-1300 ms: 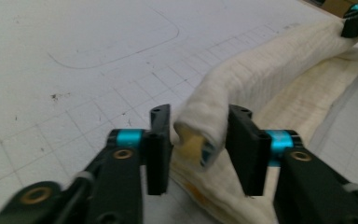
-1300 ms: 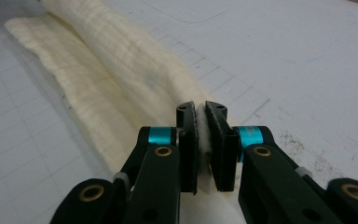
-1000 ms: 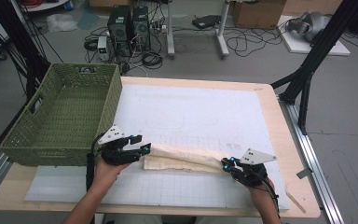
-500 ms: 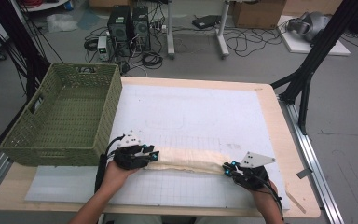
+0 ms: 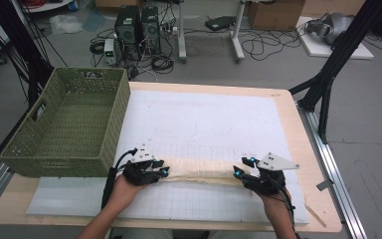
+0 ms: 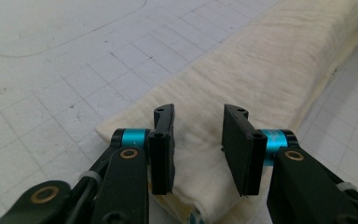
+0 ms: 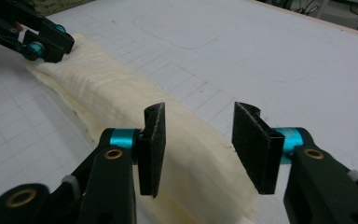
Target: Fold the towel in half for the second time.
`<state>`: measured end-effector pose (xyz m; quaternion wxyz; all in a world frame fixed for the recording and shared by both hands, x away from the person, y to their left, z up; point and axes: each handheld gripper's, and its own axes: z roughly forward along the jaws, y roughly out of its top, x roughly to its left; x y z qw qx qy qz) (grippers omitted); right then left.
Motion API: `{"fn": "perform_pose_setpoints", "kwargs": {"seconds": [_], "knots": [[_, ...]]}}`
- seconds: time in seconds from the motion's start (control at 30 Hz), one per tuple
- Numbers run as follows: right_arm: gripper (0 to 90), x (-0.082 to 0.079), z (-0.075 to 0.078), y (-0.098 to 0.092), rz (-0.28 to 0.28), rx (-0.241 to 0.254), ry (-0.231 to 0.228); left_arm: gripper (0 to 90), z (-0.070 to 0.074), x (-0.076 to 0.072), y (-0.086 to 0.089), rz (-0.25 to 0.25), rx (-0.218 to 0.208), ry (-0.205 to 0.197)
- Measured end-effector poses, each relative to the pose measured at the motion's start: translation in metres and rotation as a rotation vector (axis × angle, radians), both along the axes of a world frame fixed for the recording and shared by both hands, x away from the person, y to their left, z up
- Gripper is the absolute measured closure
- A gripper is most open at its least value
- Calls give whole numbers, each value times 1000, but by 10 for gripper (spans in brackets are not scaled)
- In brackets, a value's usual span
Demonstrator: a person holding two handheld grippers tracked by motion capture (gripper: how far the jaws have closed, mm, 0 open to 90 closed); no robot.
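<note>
A green woven basket [image 5: 67,122] stands at the left end of the table [image 5: 298,129], on the edge of the white gridded mat [image 5: 214,124]. A cream cloth [image 5: 199,171], folded into a long narrow strip, lies flat across the near part of the mat, just right of the basket's near corner.

The left gripper [image 5: 161,171] sits at the strip's left end, held by the person's left hand [image 5: 129,181]. In the left gripper view its jaws stand apart with a clear gap; the cloth [image 6: 270,79] end lies under and between the fingers [image 6: 161,144], and neither pad presses it.

The right gripper [image 5: 238,173] sits at the strip's right end, in the right hand [image 5: 271,191]. In the right gripper view its jaws are likewise spread wide. The cloth [image 7: 135,107] runs beneath the gap and away toward the left gripper [image 7: 42,39] far off; the fingers [image 7: 256,144] hold nothing.
</note>
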<state>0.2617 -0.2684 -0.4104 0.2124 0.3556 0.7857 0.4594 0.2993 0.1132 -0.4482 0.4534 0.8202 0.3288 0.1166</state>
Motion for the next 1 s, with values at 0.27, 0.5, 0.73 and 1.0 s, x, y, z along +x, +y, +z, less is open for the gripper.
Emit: {"fn": "perform_pose_setpoints", "kwargs": {"seconds": [0.27,0.5,0.73,1.0], "knots": [[659,15,-27,36,77,-94,93,650,-1,0,2,-2,1,2],[650,5,-35,8,36,-153,115,649,-1,-1,1,-4,23,3],[635,0,-36,-8,-13,-139,115,627,3,-2,1,1,29,8],[544,-5,-20,-14,-42,-12,35,576,12,-3,8,15,-31,-49]]}}
